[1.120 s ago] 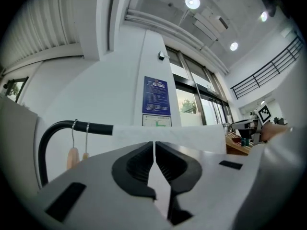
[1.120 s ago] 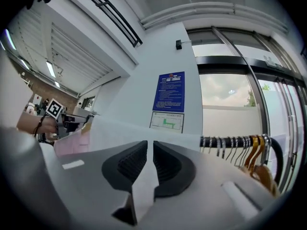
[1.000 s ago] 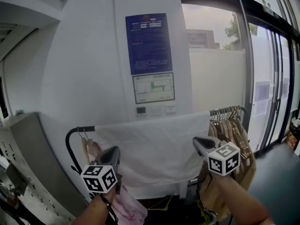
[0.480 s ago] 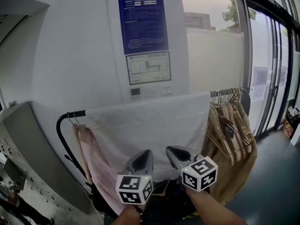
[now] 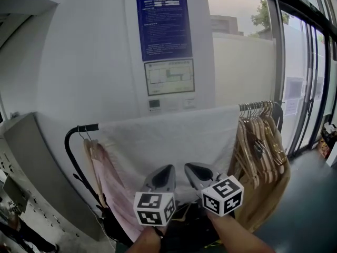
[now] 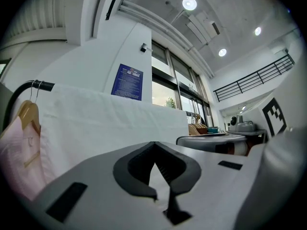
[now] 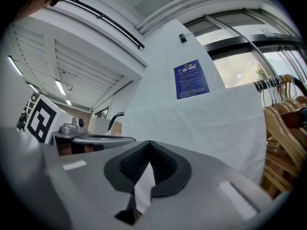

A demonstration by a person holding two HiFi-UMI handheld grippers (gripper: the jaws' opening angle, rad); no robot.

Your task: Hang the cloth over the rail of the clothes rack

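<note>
Head view: you've brought both grippers in from the sides and down. A second ago they stood wide apart in front of the cloth; now the left gripper and the right gripper sit side by side, low before its middle. The cloth lies draped flat over the rail, between a pink garment and the wooden hangers — so the hanging looks done to me, and your pull-back reads as the finish.

Left gripper view: your left gripper has its jaws closed on nothing. The white showing through the notch is the cloth hanging beyond, clear of the tips.

Right gripper view: much the same — the right gripper is closed and empty, with the cloth ahead and the hangers at the right.
</note>
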